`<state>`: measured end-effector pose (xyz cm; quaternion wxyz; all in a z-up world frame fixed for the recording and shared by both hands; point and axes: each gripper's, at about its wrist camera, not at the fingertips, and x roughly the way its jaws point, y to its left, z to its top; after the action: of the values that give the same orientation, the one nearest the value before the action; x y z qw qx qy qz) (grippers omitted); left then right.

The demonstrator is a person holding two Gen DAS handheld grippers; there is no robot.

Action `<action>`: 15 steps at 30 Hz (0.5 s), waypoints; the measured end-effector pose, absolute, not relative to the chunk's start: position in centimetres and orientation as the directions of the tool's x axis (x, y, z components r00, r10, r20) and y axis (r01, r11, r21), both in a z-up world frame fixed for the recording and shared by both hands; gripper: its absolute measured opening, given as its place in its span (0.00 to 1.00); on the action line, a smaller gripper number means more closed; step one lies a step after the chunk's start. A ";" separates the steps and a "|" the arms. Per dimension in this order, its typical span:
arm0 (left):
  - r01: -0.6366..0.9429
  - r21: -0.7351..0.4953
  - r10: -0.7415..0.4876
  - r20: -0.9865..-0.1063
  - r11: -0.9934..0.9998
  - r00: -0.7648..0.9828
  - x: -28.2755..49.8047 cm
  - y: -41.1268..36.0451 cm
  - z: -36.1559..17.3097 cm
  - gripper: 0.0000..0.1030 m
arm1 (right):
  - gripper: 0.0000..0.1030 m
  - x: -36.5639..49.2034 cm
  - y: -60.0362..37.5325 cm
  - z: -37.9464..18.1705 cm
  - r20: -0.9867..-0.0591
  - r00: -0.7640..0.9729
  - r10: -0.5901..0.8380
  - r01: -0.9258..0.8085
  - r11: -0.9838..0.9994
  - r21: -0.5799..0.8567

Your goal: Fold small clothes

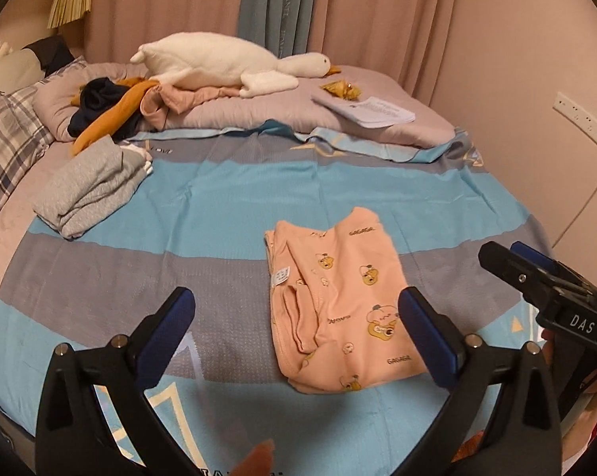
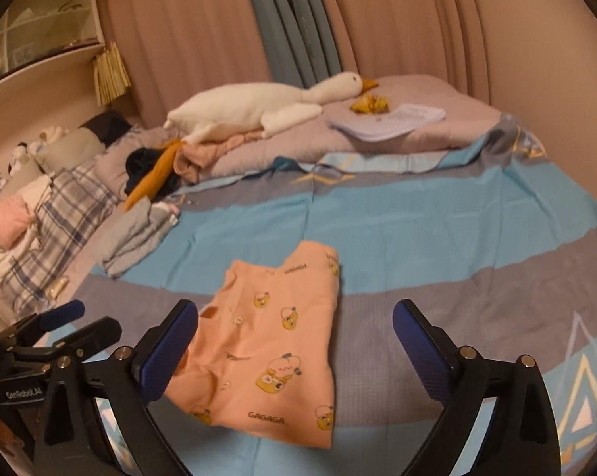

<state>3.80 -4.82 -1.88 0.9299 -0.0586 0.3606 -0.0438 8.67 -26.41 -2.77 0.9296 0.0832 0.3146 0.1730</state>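
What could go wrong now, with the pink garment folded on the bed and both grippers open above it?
1. The pink garment lies folded but loose; an inner flap bulges on one side, so lifting it carelessly may undo the fold.
2. The left gripper and right gripper are close together and could collide.
3. The gray folded pile looks uneven; stacking there may topple.

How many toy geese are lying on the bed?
1: the long white plush goose with an orange beak lies across the lilac quilt at the bed's far end. Others might hide under the clothes.
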 end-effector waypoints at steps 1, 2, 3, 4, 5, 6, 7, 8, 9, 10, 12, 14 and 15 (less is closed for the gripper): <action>0.041 -0.146 -0.128 -0.661 0.988 0.739 3.5 -4.8 -1.7 1.00 | 0.97 8.4 -26.4 -2.6 -0.552 0.745 0.374 -0.271 0.926 0.262; 0.043 -0.150 -0.132 -0.661 0.988 0.739 3.3 -4.8 -1.6 1.00 | 0.98 8.2 -26.4 -2.5 -0.551 0.746 0.376 -0.274 0.926 0.261; 0.043 -0.155 -0.136 -0.663 0.987 0.736 3.1 -4.8 -1.5 1.00 | 0.99 8.0 -26.3 -2.5 -0.550 0.746 0.376 -0.276 0.926 0.258; 0.043 -0.156 -0.137 -0.664 0.987 0.735 3.0 -4.9 -1.5 1.00 | 0.99 7.8 -26.2 -2.5 -0.550 0.746 0.376 -0.279 0.926 0.254; 0.044 -0.154 -0.136 -0.666 0.987 0.734 2.9 -4.9 -1.5 1.00 | 0.99 7.6 -26.0 -2.6 -0.553 0.745 0.372 -0.281 0.928 0.246; 0.042 -0.148 -0.131 -0.668 0.988 0.732 2.7 -5.0 -1.6 1.00 | 0.99 7.4 -26.0 -2.7 -0.556 0.746 0.368 -0.279 0.930 0.240; 0.039 -0.144 -0.126 -0.670 0.989 0.731 2.7 -5.0 -1.7 1.00 | 0.99 7.2 -25.9 -2.8 -0.559 0.747 0.360 -0.276 0.933 0.232; 0.037 -0.139 -0.122 -0.674 0.990 0.729 2.6 -5.1 -1.8 1.00 | 0.99 7.1 -25.8 -2.9 -0.562 0.748 0.353 -0.272 0.936 0.225; 0.037 -0.139 -0.122 -0.678 0.990 0.725 2.5 -5.2 -1.9 1.00 | 0.99 7.0 -25.7 -3.1 -0.567 0.747 0.347 -0.269 0.938 0.219; 0.036 -0.141 -0.123 -0.681 0.989 0.722 2.4 -5.2 -2.0 1.00 | 0.99 7.0 -25.6 -3.2 -0.572 0.746 0.342 -0.268 0.940 0.213; 0.040 -0.146 -0.131 -0.691 0.988 0.711 2.3 -5.3 -2.4 1.00 | 0.99 6.8 -25.4 -3.5 -0.582 0.742 0.333 -0.264 0.943 0.203; 0.045 -0.143 -0.133 -0.702 0.989 0.699 2.2 -5.4 -2.7 1.00 | 0.99 6.7 -25.2 -3.8 -0.590 0.739 0.324 -0.260 0.946 0.193; 0.047 -0.139 -0.133 -0.708 0.989 0.693 2.1 -5.5 -2.9 1.00 | 0.99 6.7 -25.1 -3.9 -0.593 0.738 0.321 -0.260 0.947 0.189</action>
<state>2.14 -5.47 -2.88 0.9185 -0.0551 0.3884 -0.0489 6.70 -25.09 -3.86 0.9311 0.0470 0.3265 0.1560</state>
